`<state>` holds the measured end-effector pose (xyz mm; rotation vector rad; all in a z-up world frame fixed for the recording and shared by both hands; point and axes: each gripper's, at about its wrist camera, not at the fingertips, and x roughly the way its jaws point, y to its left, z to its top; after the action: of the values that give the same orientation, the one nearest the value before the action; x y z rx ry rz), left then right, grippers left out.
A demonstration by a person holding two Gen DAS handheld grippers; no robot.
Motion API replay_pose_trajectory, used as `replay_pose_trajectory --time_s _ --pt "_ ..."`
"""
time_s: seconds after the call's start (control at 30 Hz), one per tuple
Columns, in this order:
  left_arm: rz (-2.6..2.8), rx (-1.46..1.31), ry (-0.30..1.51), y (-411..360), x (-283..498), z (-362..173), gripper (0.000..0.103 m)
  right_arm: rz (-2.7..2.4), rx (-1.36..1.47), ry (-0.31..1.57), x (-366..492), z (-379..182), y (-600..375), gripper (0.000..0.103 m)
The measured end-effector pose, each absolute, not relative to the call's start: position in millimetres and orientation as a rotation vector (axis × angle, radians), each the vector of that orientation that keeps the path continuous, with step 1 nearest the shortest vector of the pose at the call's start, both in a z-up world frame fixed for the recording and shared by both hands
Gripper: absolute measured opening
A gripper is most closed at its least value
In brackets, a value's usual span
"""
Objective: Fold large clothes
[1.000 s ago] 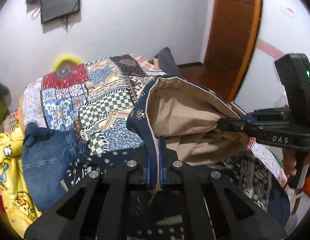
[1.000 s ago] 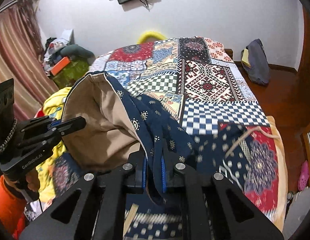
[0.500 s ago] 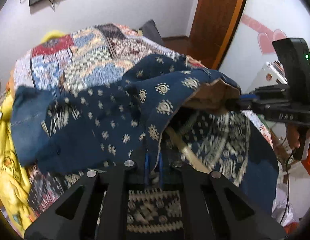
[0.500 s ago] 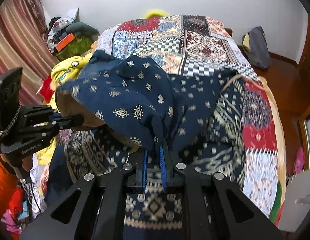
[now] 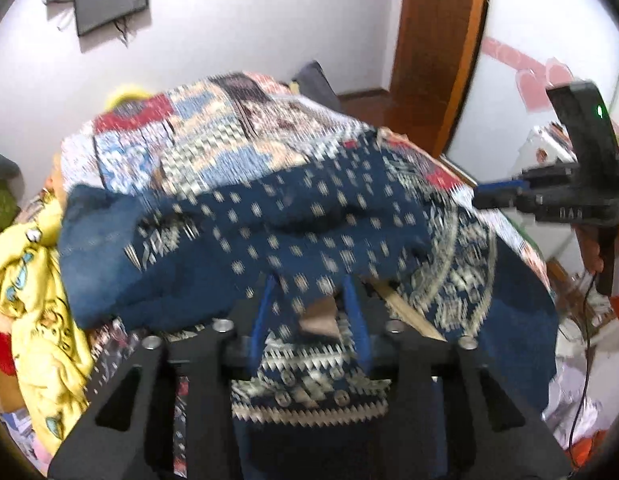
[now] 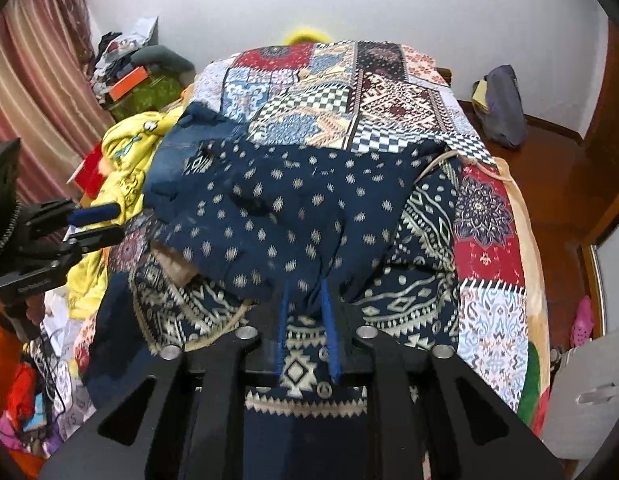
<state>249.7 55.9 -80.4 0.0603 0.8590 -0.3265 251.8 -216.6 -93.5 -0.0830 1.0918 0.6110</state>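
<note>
Garment (image 6: 293,208): navy, laid folded across the bed (image 6: 493,320), centre frame | left gripper (image 5: 309,304): released, hem lying between its fingers | right gripper (image 6: 305,300): released, hem just ahead | long axis: left-right; both equally near.

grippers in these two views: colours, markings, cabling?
Both are matte black with blue finger pads and silver bolts. The right gripper carries a green LED, white lettering and a thin black cable. The left gripper also bears white lettering, too small to read. The person's sleeves are orange.
</note>
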Motion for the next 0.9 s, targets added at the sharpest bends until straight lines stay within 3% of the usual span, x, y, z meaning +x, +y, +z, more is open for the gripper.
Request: replay_pose_trajectory --time_s 0.03,0.1,0.17,0.47,0.53,0.9 --pt "-0.318 0.05 0.854 57 255 -80 0.042 0.603 -0.079 1.092 255 -95 -213 0.027" --pt "-0.301 0.019 0.864 59 270 -86 0.044 0.6 -0.064 1.098 258 -102 -209 0.046" --pt "-0.292 -0.02 0.892 59 281 -98 0.044 0.594 -0.054 1.114 259 -112 -203 0.052" --pt "-0.236 -0.031 1.071 53 291 -192 0.048 0.561 -0.101 1.354 267 -199 -187 0.052" --pt "-0.225 -0.03 1.032 57 284 -191 0.055 0.575 -0.076 1.342 267 -198 -193 0.052" --pt "-0.064 -0.1 0.917 155 297 -136 0.064 0.489 0.02 1.222 296 -155 -249 0.052"
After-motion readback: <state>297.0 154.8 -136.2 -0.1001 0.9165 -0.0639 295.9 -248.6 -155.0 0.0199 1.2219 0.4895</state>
